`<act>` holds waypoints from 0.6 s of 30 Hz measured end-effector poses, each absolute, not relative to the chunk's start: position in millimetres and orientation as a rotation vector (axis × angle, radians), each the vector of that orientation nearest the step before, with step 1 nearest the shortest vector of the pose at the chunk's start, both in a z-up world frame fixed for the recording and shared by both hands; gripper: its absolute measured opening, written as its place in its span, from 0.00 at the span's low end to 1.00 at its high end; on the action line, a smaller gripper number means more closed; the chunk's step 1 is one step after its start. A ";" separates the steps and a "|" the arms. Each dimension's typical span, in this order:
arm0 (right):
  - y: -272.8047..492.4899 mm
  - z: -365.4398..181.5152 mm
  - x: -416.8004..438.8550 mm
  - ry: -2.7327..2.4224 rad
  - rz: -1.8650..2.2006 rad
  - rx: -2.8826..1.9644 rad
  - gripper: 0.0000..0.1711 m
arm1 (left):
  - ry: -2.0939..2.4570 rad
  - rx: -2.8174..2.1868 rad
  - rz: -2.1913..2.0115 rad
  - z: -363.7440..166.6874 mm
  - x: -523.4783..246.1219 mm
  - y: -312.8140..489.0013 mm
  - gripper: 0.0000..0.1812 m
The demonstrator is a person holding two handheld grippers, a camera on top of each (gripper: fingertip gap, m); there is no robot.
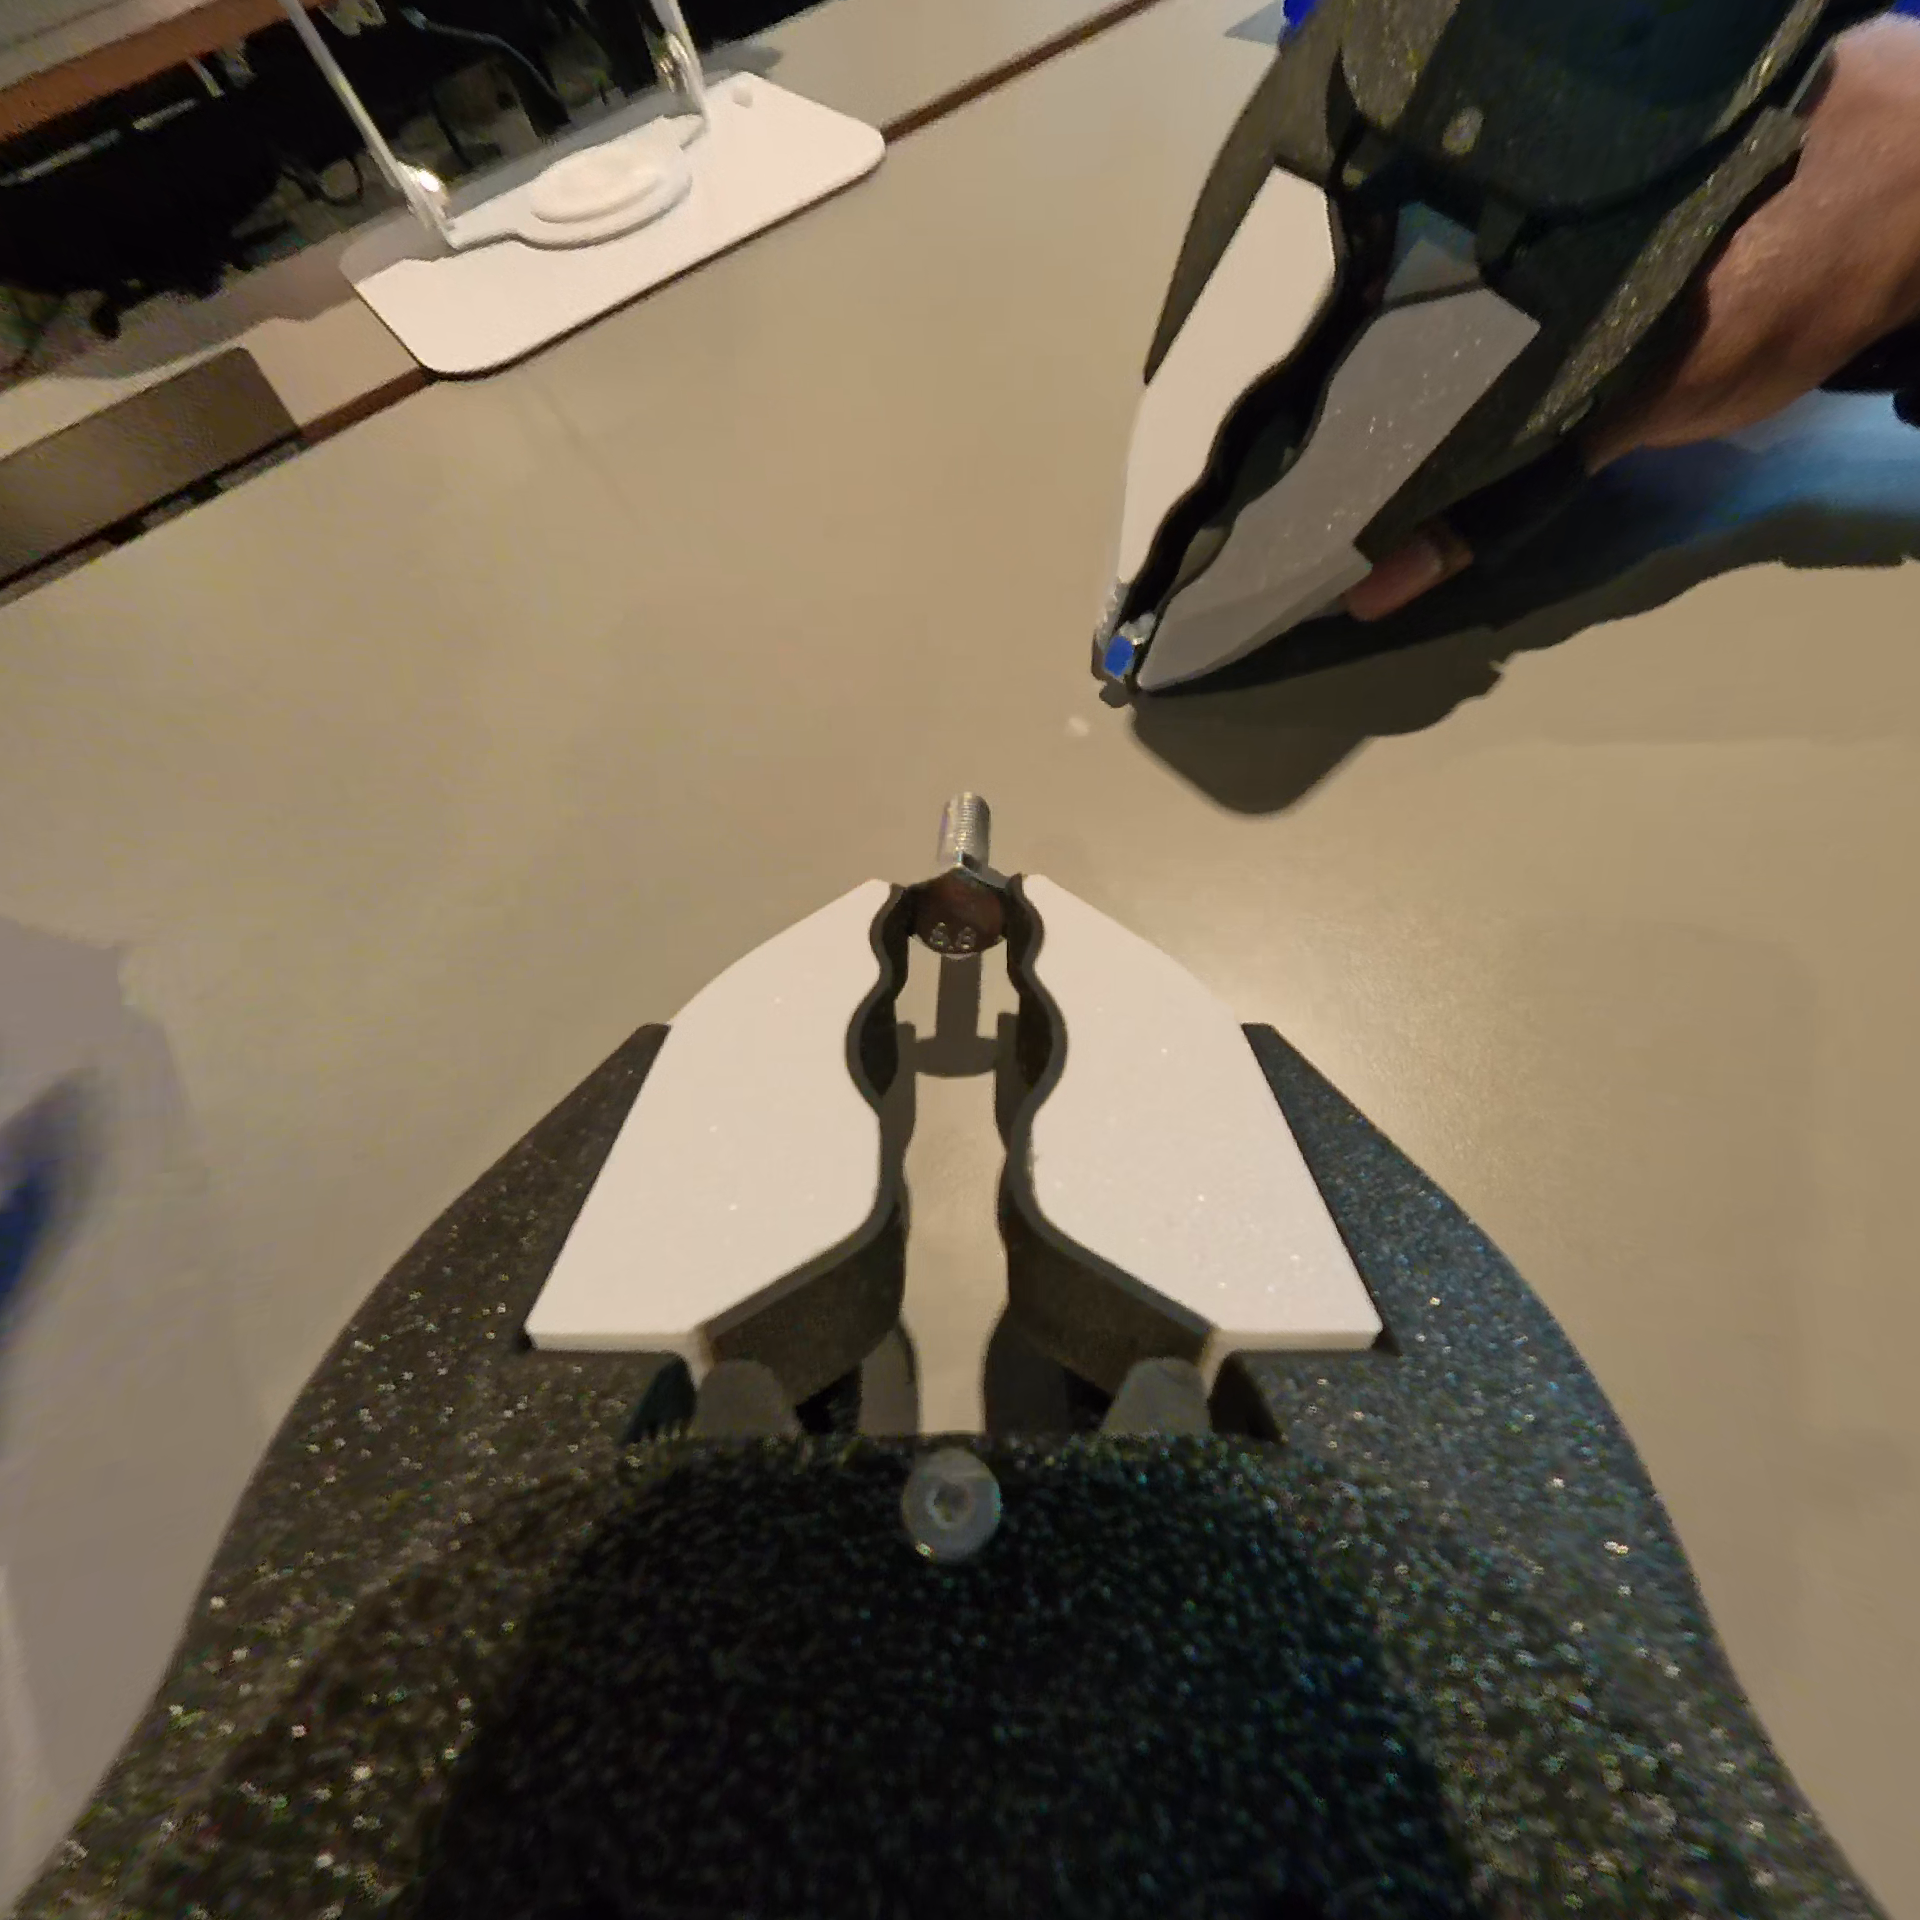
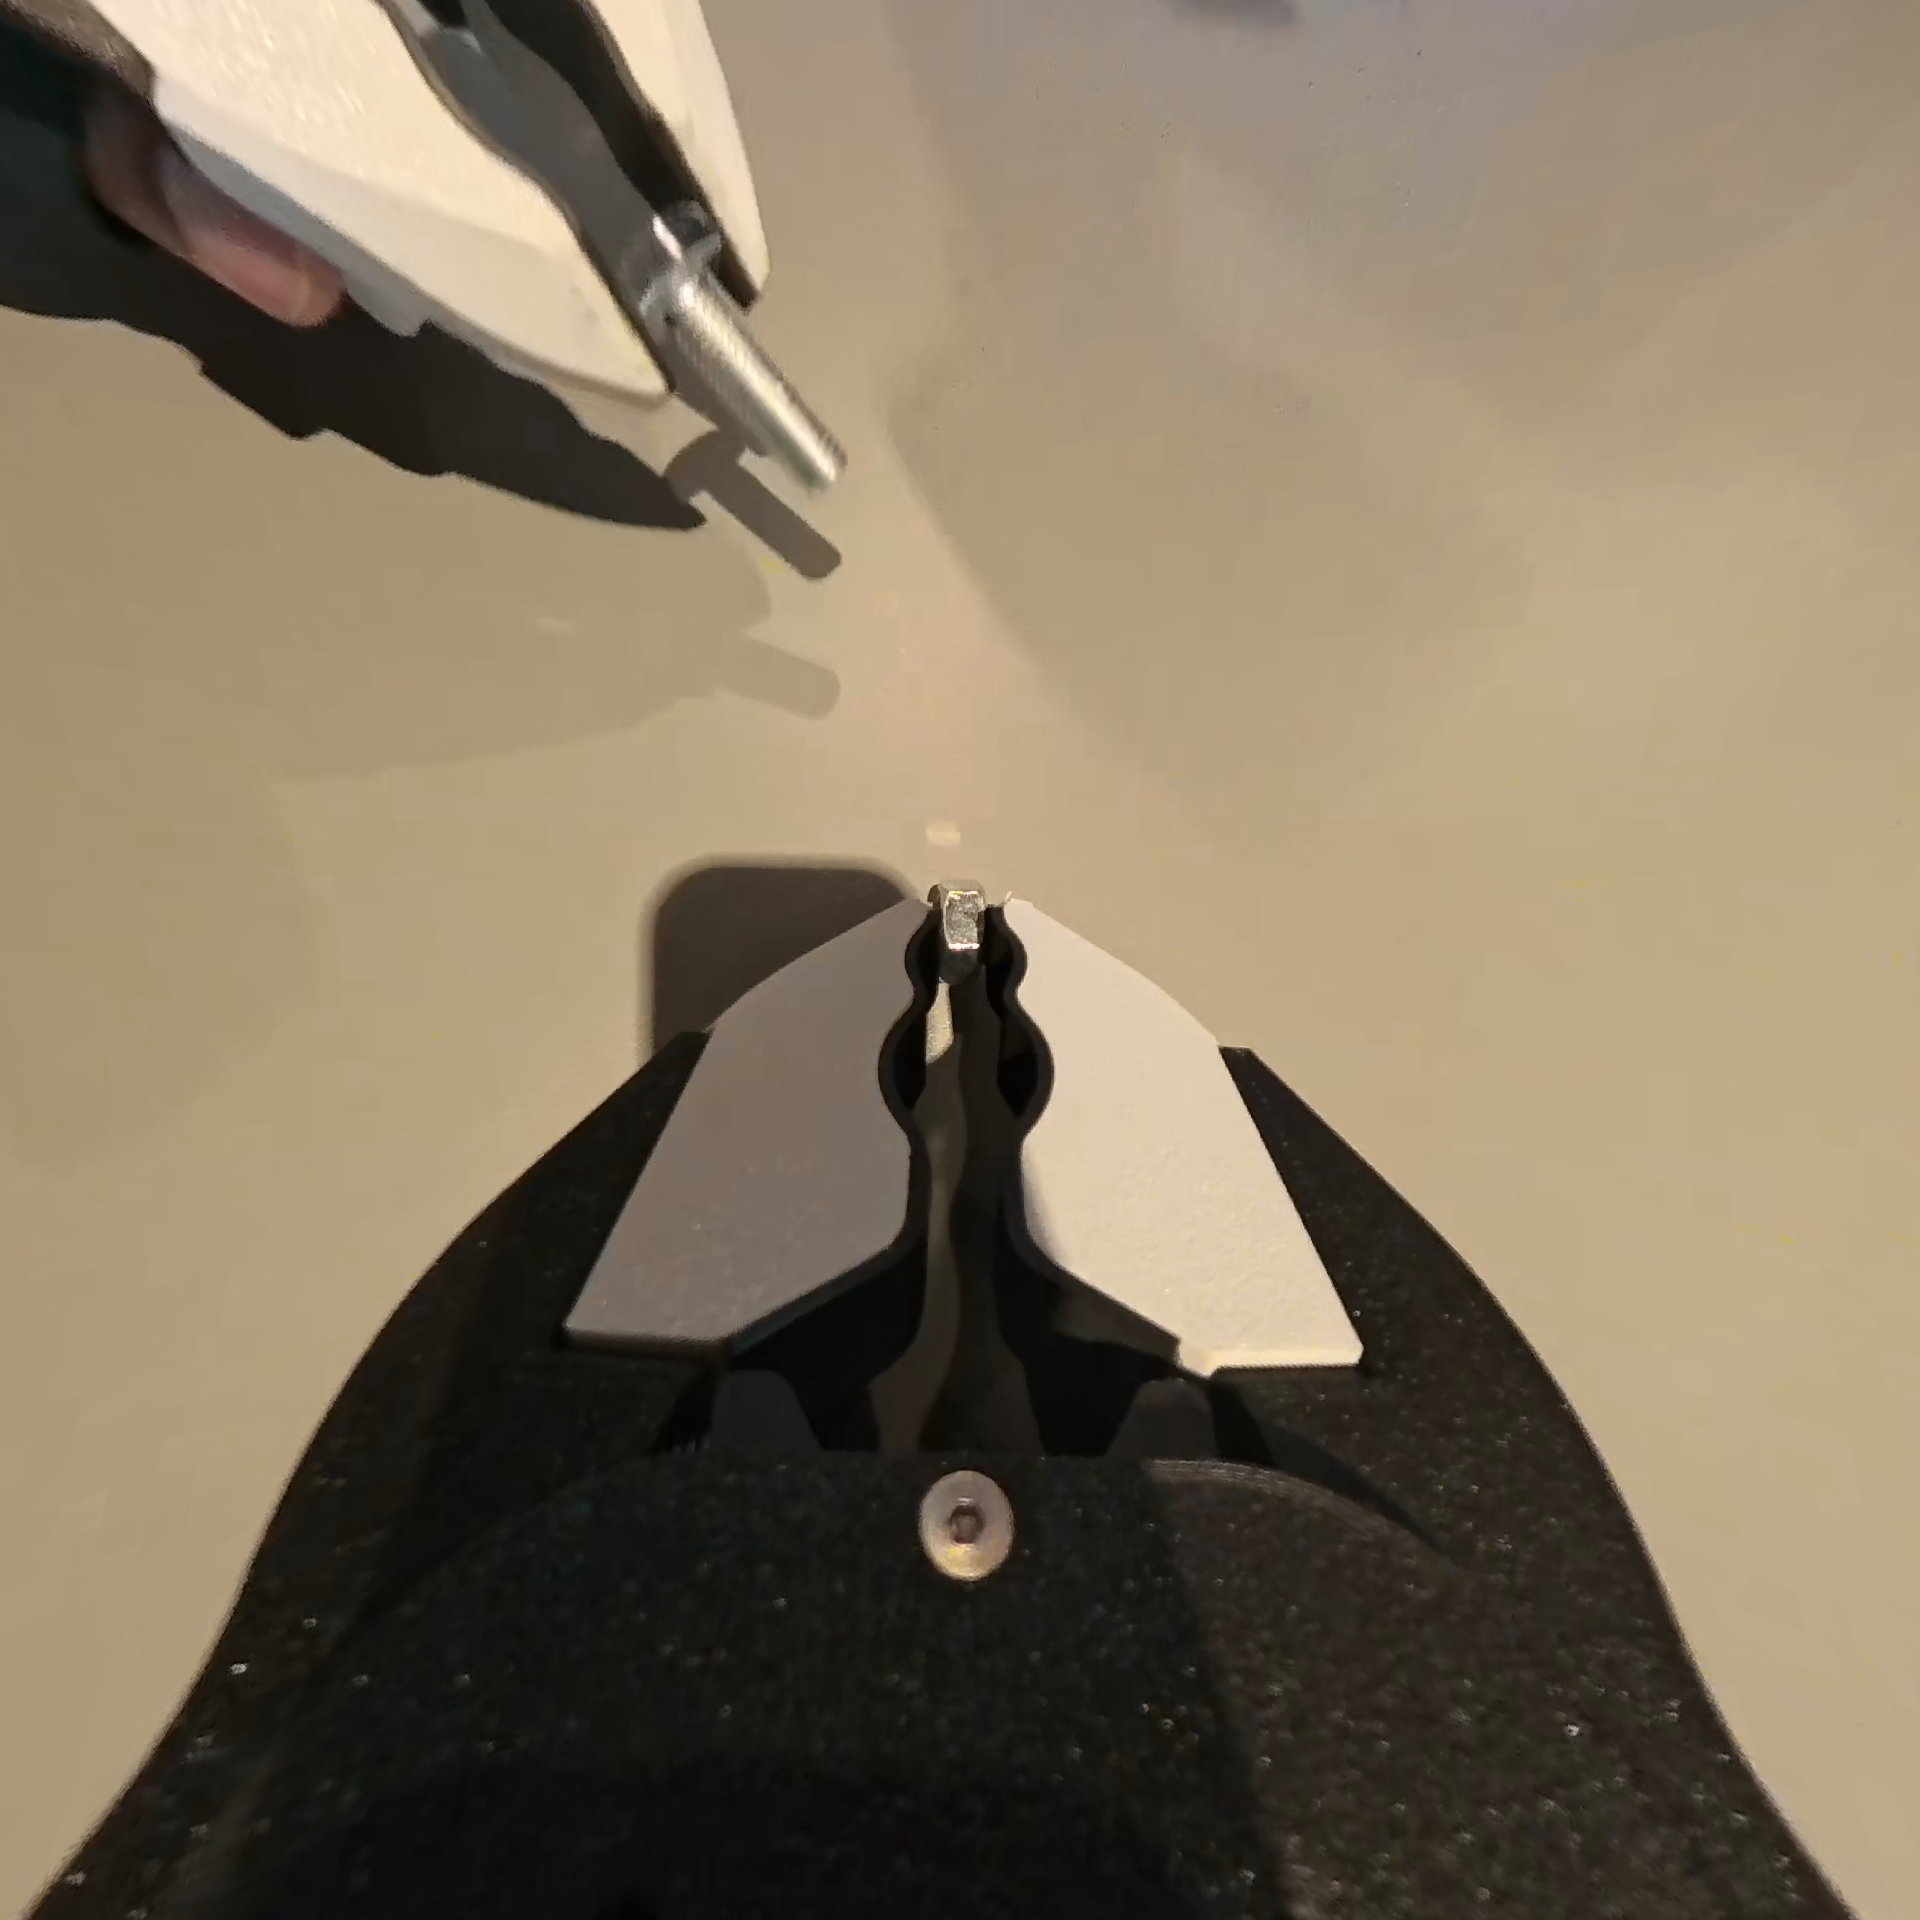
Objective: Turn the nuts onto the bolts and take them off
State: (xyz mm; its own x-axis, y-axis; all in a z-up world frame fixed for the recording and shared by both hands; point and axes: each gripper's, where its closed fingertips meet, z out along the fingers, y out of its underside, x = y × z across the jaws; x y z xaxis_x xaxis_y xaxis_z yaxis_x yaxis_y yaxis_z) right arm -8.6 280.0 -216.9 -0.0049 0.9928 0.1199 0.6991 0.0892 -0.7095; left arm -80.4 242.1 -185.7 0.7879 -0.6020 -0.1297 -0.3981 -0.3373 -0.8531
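Observation:
My left gripper (image 1: pixel 958 902) is shut on the hex head of a silver bolt (image 1: pixel 964 840). Its threaded shaft points forward, away from the camera, above the beige table (image 1: pixel 623 675). In the right wrist view the same bolt (image 2: pixel 748 384) sticks out of the left gripper (image 2: pixel 681 255) at the upper left. My right gripper (image 2: pixel 961 920) is shut on a small silver nut (image 2: pixel 960 928) at its fingertips. In the left wrist view the right gripper (image 1: pixel 1127 649) sits at the upper right, tips down near the table. The nut and the bolt are apart.
A white base plate (image 1: pixel 623 249) with a clear plastic stand (image 1: pixel 416 114) is at the far left of the table. A dark strip (image 1: pixel 135 457) lies along the table's left edge. A hand (image 1: pixel 1766 291) holds the right gripper. Some 9 centimetres of space lies between my two pairs of fingers. To reach the white base plate (image 1: pixel 623 249) in a straight line is about 30 centimetres for my right fingers, about 35 centimetres for my left.

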 end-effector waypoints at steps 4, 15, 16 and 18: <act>279.8 -216.8 -8.6 -1.764 0.620 -1.668 0.05 | 0.647 -1.874 -0.359 -162.8 -85.0 242.1 0.10; 279.3 -216.6 -8.7 -1.767 0.623 -1.668 0.05 | 0.297 -1.607 -0.460 -85.4 -166.1 235.1 0.09; 279.3 -216.6 -8.7 -1.766 0.623 -1.669 0.05 | 0.315 -1.598 -0.465 -85.0 -162.0 233.7 0.09; 279.4 -216.3 -8.7 -1.765 0.620 -1.667 0.04 | 0.423 -1.586 -0.449 -82.3 -140.3 233.7 0.09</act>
